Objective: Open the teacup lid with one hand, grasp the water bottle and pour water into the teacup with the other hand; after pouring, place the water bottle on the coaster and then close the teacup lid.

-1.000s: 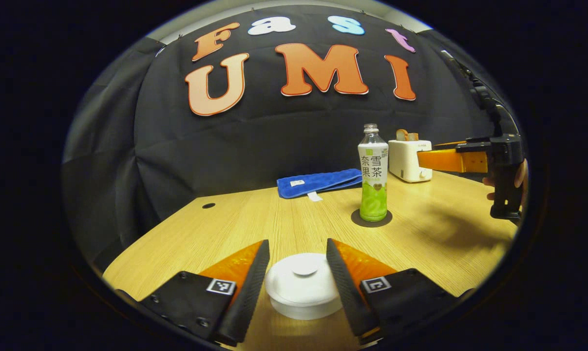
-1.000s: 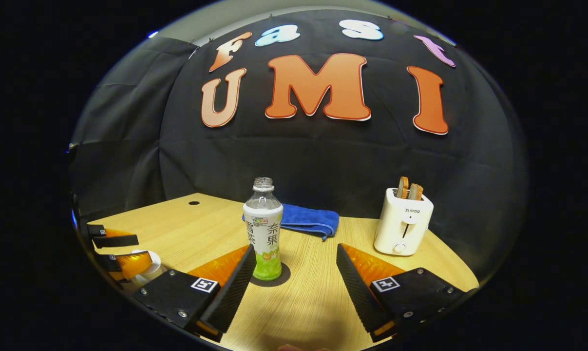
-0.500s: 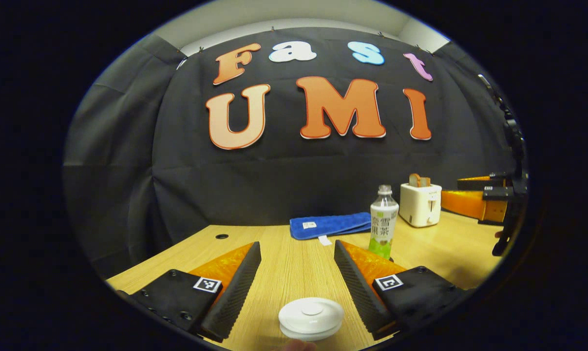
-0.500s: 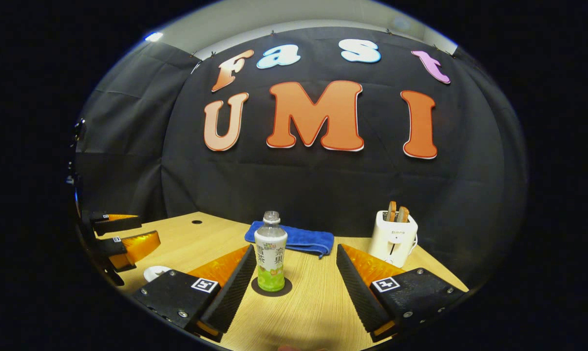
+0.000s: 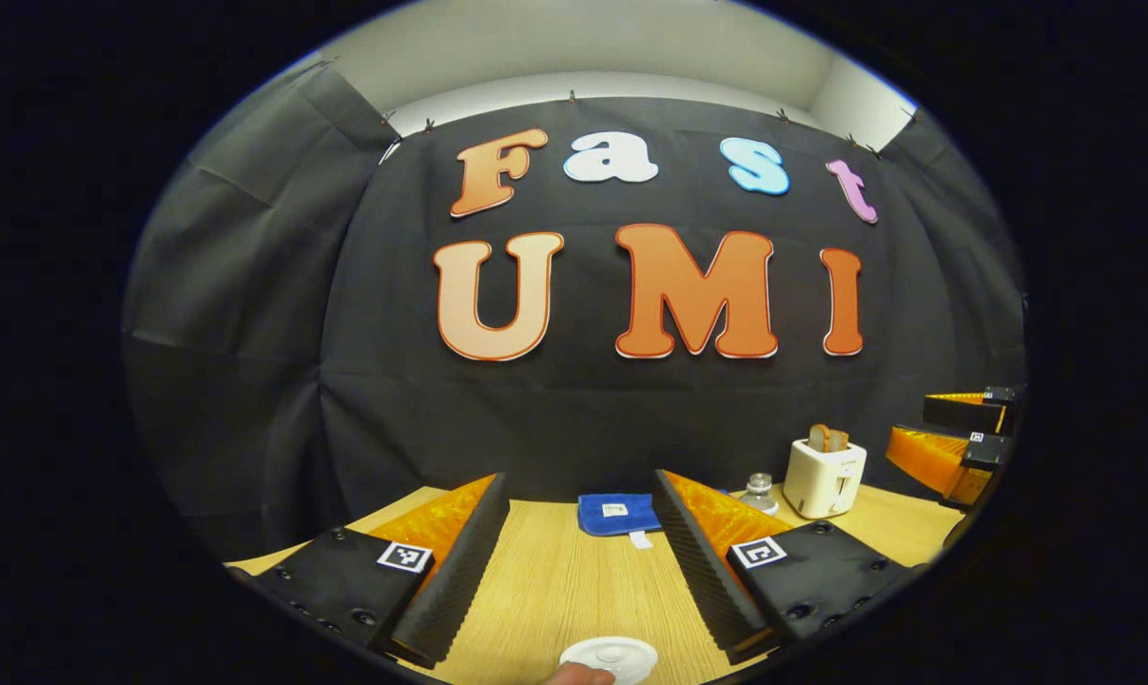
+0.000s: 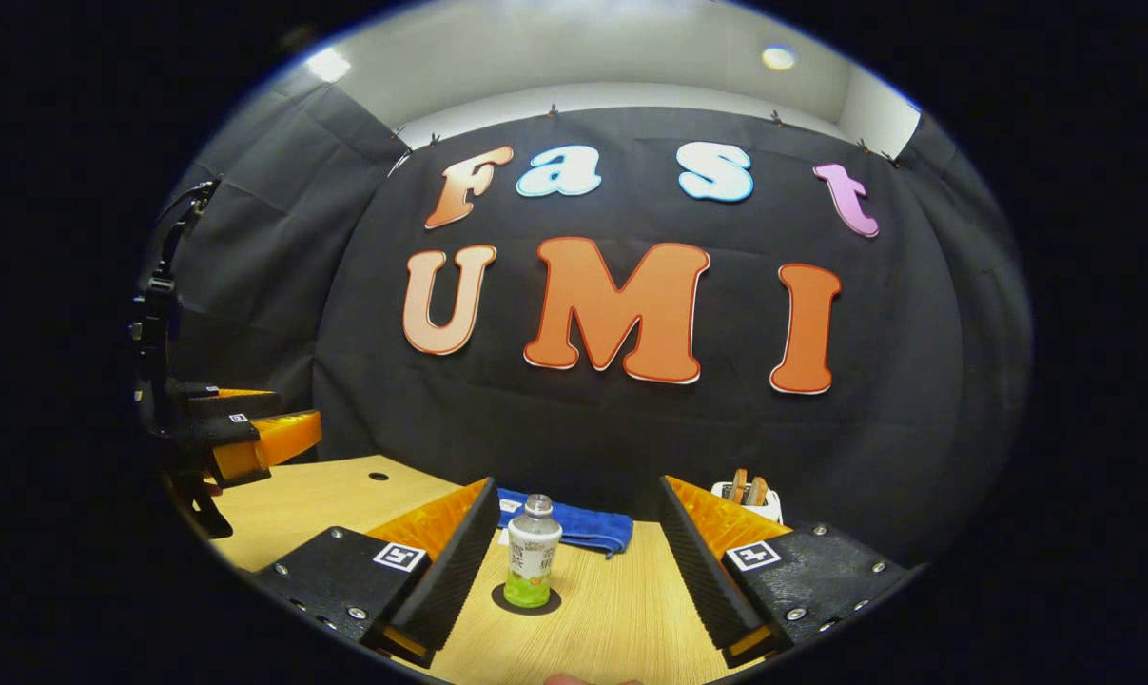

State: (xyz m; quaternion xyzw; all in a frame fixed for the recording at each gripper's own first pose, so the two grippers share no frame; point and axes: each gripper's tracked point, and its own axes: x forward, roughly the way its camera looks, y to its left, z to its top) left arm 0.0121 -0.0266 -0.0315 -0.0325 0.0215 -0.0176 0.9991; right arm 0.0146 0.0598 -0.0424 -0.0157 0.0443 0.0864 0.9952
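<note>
We see a light wooden table (image 6: 621, 633) with a small round hole (image 6: 378, 476) near its far left edge, a folded blue towel (image 6: 583, 525) by the black backdrop, and a white toaster (image 5: 824, 476) holding bread slices (image 5: 826, 439).

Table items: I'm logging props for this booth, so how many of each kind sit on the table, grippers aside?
Bottle: 1
Coaster: 1
Teacup lid: 1
Towel: 1
Toaster: 1
Total: 5
</note>
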